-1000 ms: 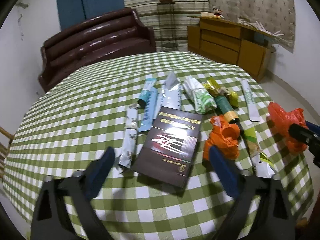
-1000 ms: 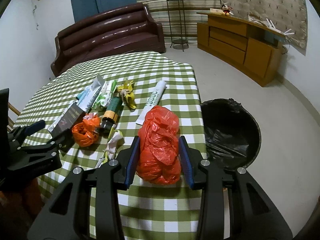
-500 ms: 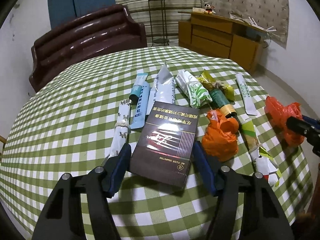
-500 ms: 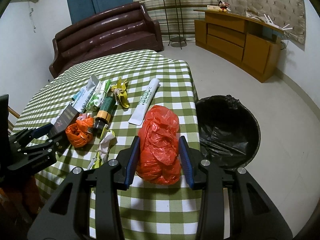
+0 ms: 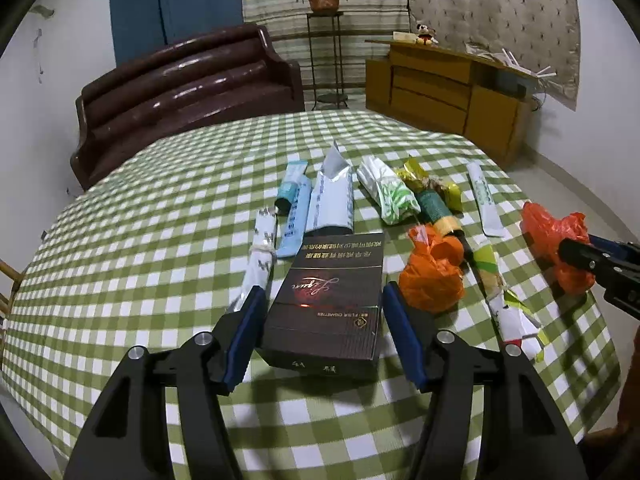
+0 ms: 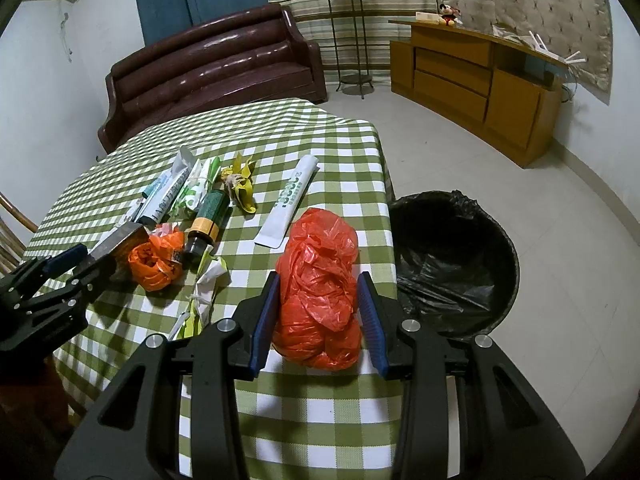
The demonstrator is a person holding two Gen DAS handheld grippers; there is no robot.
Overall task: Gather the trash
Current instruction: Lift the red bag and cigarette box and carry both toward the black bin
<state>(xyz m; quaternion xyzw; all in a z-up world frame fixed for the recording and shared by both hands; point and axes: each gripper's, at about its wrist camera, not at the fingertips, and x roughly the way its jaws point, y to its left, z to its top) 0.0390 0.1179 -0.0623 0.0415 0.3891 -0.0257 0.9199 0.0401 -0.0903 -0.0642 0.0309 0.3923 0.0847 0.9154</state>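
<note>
On the near desk edge, right gripper [image 6: 316, 312] jaws pinching crumpled red plastic bag [image 6: 318, 292], left gripper [image 5: 322, 332] jaws spread around dark rectangular cigarette carton [image 5: 326, 300]; next, probably swinging right over black-lined round bin [image 6: 452, 264].

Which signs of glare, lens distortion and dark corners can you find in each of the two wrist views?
Left wrist view: glare streaks shine on the brown sofa, a small reddish glint sits on the dark box, and the checked table bulges round. Right wrist view: black corners frame the picture, and the bin is too dark inside for detail.
</note>
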